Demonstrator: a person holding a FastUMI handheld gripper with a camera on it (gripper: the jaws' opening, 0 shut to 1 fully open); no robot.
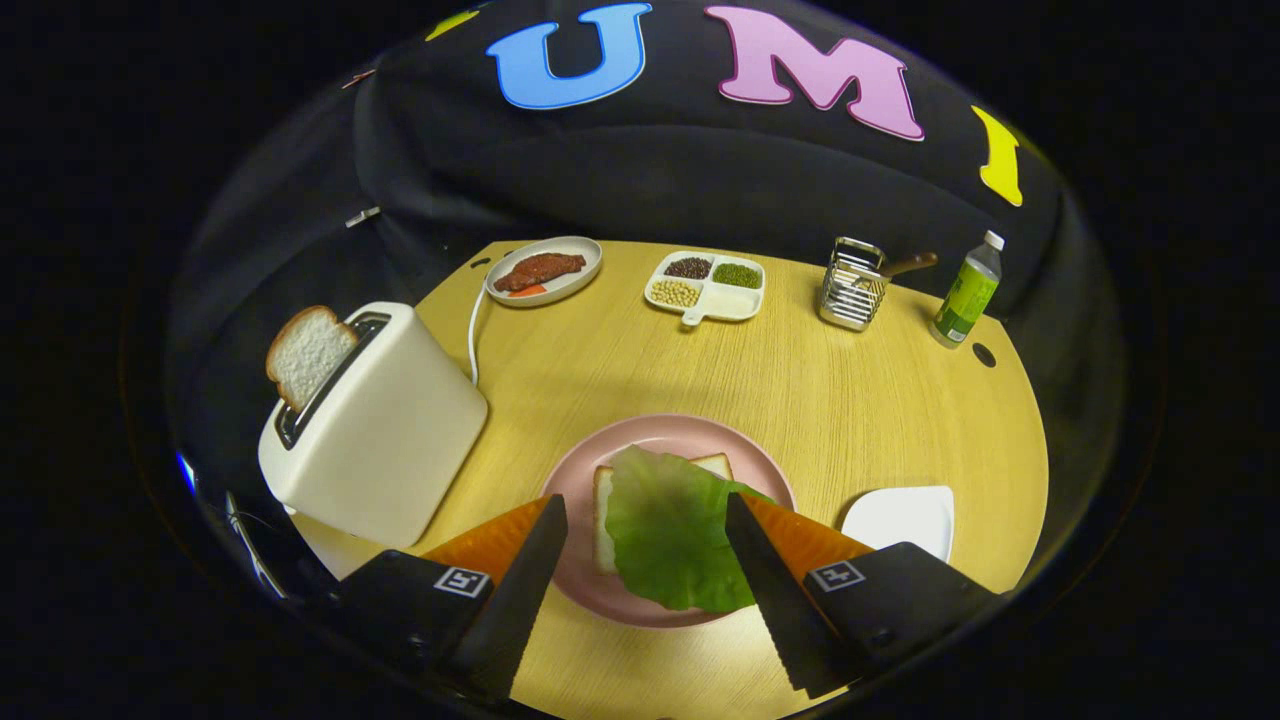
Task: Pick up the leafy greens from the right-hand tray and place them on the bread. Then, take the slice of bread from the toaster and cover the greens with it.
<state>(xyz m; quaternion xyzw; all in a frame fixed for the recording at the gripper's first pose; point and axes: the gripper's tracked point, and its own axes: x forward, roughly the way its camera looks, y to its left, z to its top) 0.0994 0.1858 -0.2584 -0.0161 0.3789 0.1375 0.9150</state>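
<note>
Here, gripper open, empty, greens on bread, pink plate, slice seemingly in toaster.

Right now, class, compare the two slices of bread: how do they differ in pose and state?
The bread in the toaster stands on edge, poking from the slot; the bread on the pink plate lies flat. The toaster slice is bare; the plate slice lies mostly under a lettuce leaf. Both look white with a brown crust. The gripper is open around the leaf.
</note>
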